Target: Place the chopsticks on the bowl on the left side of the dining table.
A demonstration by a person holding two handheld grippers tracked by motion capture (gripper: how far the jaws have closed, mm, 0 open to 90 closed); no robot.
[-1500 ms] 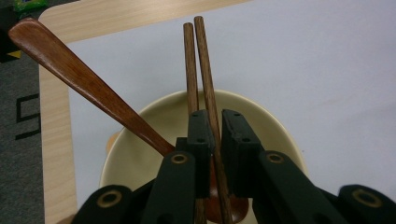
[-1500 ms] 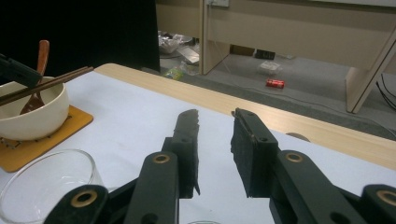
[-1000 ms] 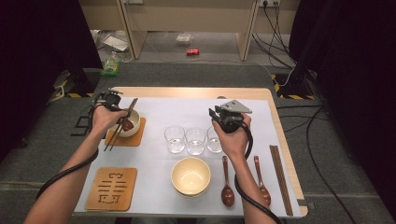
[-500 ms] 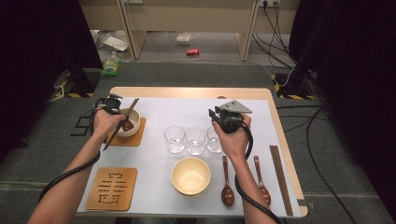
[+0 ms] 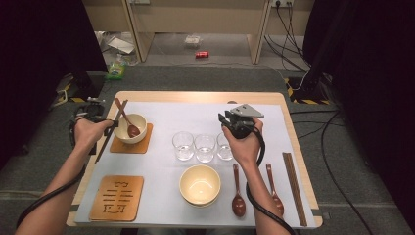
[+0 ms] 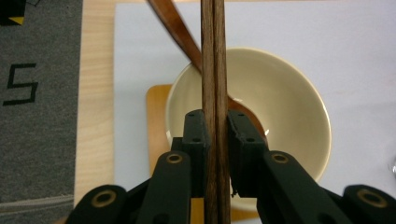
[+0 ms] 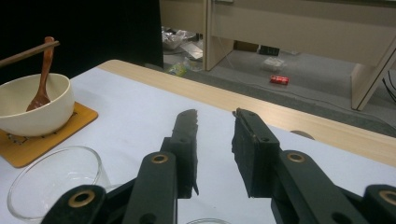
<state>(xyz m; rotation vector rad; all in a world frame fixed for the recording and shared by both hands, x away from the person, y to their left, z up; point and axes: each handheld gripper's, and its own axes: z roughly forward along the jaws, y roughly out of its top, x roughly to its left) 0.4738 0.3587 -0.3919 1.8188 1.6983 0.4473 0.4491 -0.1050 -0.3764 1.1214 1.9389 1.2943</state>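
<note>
Two chopsticks (image 6: 214, 70) are clamped side by side between the jaws of the left gripper (image 6: 215, 126), which just closed on them. In high view the left gripper (image 5: 98, 120) is at the table's left edge, and the chopsticks (image 5: 111, 129) slant from near the person's left hand up to the bowl (image 5: 131, 128). In left gripper view the sticks run straight up over the bowl (image 6: 289, 107), crossing above the handle of the brown spoon (image 6: 175, 28) which lies in it. The bowl stands on a wooden coaster (image 5: 142, 146).

The right gripper (image 7: 215, 135) has jaws apart w/ nothing between them; in high view the right gripper (image 5: 227, 120) is just behind three glasses (image 5: 204, 147) at table's middle. Near the front edge are a second bowl (image 5: 199, 185), a second coaster (image 5: 117, 198), two more spoons (image 5: 238, 188) and another chopstick pair (image 5: 293, 188), well apart from the left gripper.
</note>
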